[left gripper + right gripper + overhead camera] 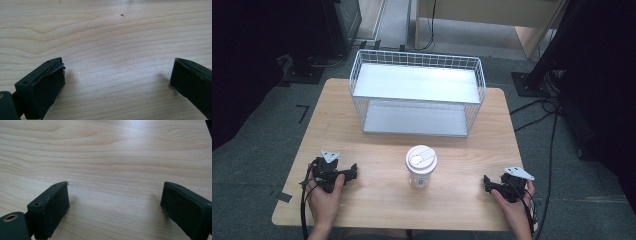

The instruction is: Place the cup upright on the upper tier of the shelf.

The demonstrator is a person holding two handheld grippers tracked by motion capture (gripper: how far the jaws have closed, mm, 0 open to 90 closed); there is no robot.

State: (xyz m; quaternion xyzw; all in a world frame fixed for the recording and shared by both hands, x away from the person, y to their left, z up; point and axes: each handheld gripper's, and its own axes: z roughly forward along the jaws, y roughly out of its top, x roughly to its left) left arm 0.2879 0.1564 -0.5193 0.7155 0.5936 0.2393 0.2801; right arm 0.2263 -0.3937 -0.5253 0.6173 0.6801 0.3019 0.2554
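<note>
Both tongs rest with jaws spread wide, empty: left tongs (353, 171) near the surface's (462, 200) front left corner, right tongs (486, 182) front right. The lidded cup (421, 166) stands mid-front; a one-sided nudge could tip it.

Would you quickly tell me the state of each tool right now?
Left tool: open, holding nothing.
Right tool: open, holding nothing.
</note>
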